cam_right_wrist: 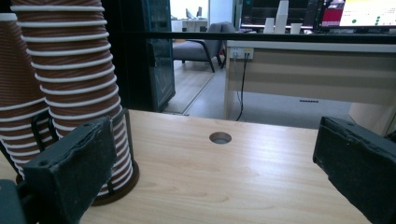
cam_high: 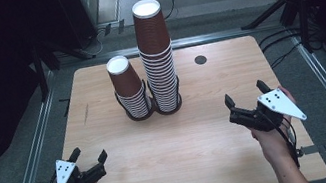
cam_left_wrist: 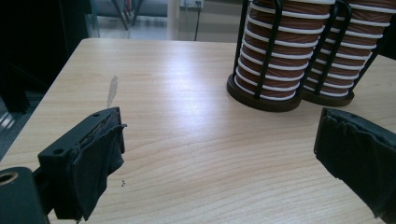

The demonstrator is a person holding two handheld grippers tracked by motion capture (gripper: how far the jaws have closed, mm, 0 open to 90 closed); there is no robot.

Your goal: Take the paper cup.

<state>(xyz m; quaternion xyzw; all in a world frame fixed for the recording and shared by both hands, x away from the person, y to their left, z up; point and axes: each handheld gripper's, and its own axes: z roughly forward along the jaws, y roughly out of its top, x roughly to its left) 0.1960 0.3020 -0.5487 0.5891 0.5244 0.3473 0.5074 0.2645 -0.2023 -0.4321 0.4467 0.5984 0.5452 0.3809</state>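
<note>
Light wood counter takes up most of the frame, with the tall stack of brown paper cups and the shorter stack side by side in black wire holders just above centre. Right hand-held gripper at right-middle is wide open and empty. Left hand-held gripper at lower left is open too, nothing in it.
</note>
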